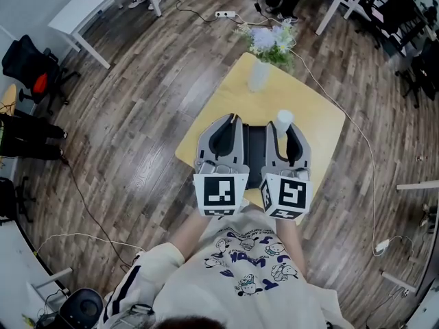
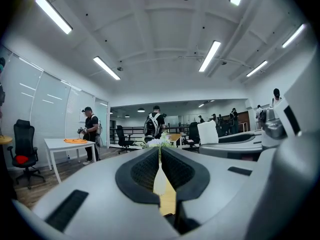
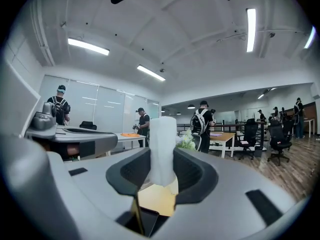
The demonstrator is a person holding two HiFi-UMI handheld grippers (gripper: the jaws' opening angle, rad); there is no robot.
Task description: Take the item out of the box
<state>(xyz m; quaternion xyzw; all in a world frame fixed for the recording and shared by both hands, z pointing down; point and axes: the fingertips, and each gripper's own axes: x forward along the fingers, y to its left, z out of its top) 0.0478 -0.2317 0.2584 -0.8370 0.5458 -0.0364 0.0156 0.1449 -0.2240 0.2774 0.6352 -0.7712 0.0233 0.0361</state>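
Note:
On the small yellow table (image 1: pixel 322 118) a black box (image 1: pixel 255 149) lies between my two grippers. My right gripper (image 1: pixel 288 127) is shut on a white, soft-looking cylinder (image 1: pixel 283 120), which stands upright out of the jaw tips, above the box's far right corner. The right gripper view has the white cylinder (image 3: pixel 163 149) pinched between the two black pads, with a dark part of the box (image 3: pixel 145 225) low behind it. My left gripper (image 1: pixel 230 123) hovers at the box's left side. Its jaws (image 2: pixel 160 156) are shut, with nothing between them.
A white vase (image 1: pixel 258 75) of pale flowers (image 1: pixel 271 38) stands at the table's far corner, just beyond the grippers. Wooden floor surrounds the table, with cables (image 1: pixel 370 177), office chairs (image 1: pixel 27 64) and white desks (image 1: pixel 82 9). Several people stand in the room's background.

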